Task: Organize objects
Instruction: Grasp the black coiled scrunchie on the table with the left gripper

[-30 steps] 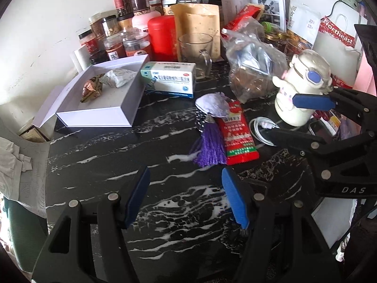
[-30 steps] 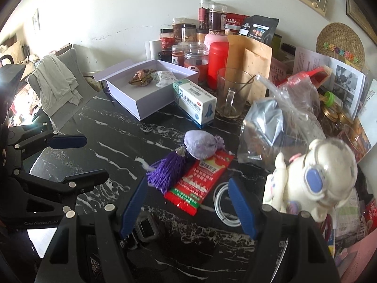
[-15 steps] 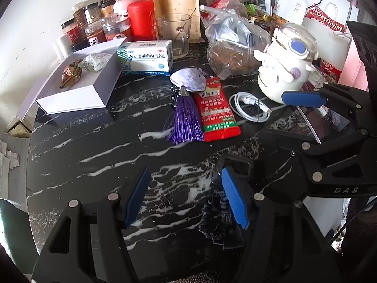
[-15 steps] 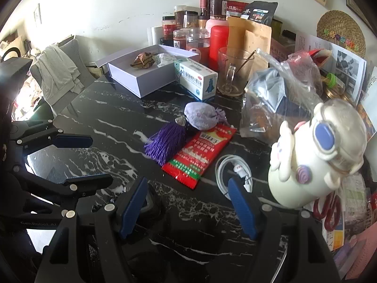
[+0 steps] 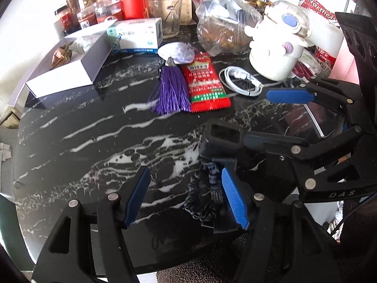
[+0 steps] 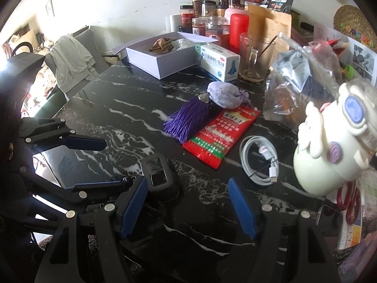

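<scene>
Your left hand-held gripper point(image 5: 186, 198) hangs over the black marble counter point(image 5: 94, 141) with its blue pads standing apart and nothing gripped; a black strap point(image 5: 207, 198) lies on the counter between them. Your right hand-held gripper point(image 6: 188, 207) is likewise parted and empty, its left pad just beside a small black case point(image 6: 160, 176). Further out lie a purple tassel sachet point(image 6: 200, 110), a red snack packet point(image 6: 223, 136) touching it, and a coiled white cable point(image 6: 259, 160) near a cream cartoon bottle point(image 6: 334, 146). An open white box point(image 6: 162, 56) sits at the back, beside a medicine box point(image 6: 219, 61).
</scene>
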A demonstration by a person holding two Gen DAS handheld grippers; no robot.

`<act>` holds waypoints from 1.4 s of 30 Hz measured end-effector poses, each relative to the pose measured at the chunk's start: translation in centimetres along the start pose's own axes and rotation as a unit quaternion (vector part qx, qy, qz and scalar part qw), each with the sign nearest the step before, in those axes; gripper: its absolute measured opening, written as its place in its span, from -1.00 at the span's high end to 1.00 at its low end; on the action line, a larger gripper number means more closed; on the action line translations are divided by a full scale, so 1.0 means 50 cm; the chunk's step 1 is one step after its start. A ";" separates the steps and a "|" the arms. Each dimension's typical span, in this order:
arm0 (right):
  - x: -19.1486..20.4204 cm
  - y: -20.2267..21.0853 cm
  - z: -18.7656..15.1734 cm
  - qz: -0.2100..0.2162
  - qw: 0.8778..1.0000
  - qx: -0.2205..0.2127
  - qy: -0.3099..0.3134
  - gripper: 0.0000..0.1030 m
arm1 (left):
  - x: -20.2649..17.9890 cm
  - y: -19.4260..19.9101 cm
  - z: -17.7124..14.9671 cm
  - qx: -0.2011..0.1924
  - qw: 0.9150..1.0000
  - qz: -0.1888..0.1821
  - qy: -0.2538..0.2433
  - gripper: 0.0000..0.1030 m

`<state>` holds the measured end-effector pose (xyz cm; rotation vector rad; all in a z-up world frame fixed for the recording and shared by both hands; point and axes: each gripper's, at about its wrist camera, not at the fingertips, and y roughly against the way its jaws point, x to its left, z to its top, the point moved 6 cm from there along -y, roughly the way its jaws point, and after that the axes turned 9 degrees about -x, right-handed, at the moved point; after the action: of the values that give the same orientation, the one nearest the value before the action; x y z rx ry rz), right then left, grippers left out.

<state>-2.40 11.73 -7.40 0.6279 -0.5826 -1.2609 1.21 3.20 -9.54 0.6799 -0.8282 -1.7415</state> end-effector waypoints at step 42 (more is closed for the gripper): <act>0.008 -0.074 -0.014 0.061 0.998 0.024 -0.013 0.29 | 0.050 -0.045 -0.047 0.009 1.000 -0.019 -0.004 0.22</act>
<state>-4.31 10.75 -10.52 0.6073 -0.6650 -1.1453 0.99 0.82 -12.89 0.7056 -0.8424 -1.7727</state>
